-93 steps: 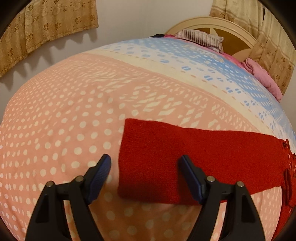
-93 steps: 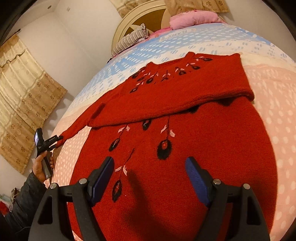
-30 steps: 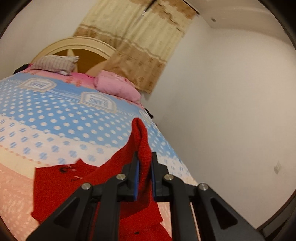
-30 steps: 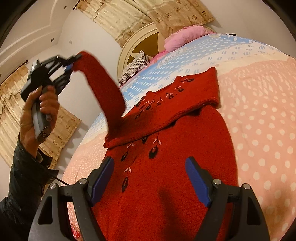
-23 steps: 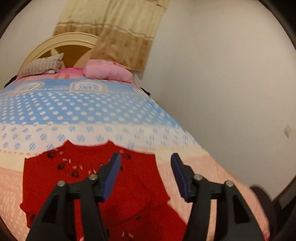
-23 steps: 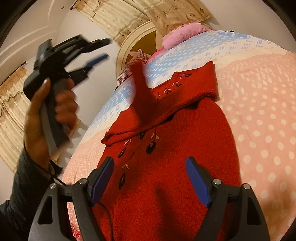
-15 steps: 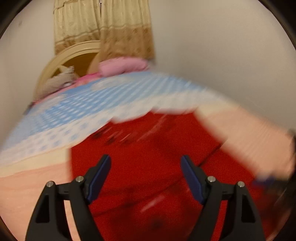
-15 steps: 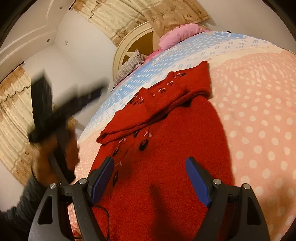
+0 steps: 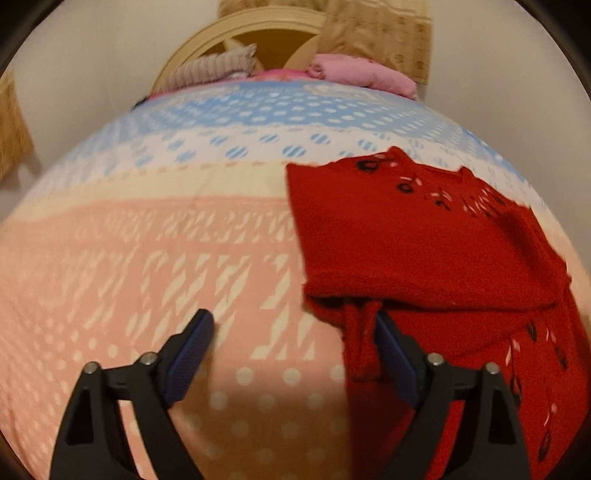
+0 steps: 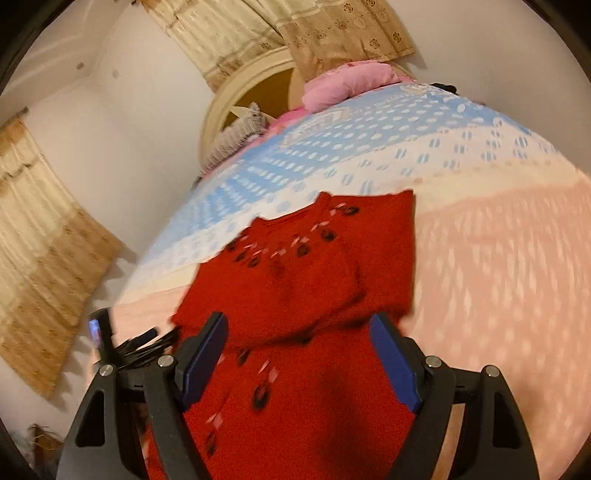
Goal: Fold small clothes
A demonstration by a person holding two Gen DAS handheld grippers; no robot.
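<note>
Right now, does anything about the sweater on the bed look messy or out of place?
Slightly. The red sweater has both sleeves folded across its chest, but at its near left edge a bunched flap sticks out beside the open left gripper. The bedspread looks smooth.

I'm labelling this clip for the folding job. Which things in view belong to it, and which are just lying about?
Part of the job:
red sweater, sleeves folded in
left gripper, open, jaws just opened
right gripper, open

Just lying about:
pink pillow
striped pillow
curtains
headboard
</note>
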